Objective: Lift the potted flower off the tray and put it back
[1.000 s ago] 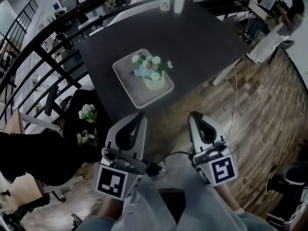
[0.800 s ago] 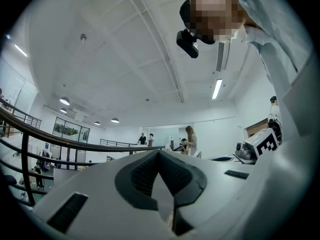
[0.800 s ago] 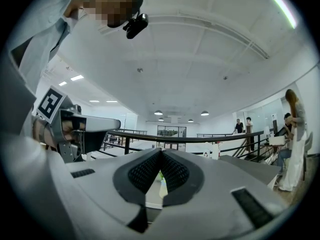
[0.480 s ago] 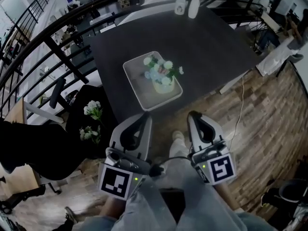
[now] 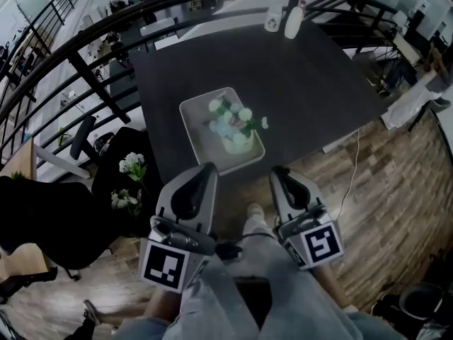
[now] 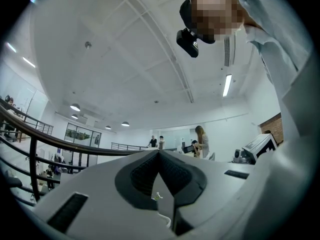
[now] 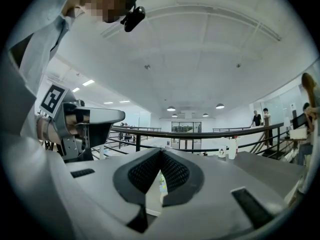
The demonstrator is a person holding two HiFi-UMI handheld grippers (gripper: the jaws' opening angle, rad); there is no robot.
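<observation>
Now the left gripper [image 5: 204, 170] & right gripper [image 5: 280, 171] have edged closer to the table [image 5: 311, 76], both w/ jaws pressed together, empty (approach only). The potted flower [image 5: 236, 124] sits in the tray [image 5: 197, 117], untouched; lift not begun.

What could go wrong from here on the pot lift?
The left gripper and right gripper are both shut; unopened, they could knock the potted flower over. The tray sits near the table edge, so a nudge might slide it off. Its blossoms overhang the rim; jaws may pinch them.
</observation>
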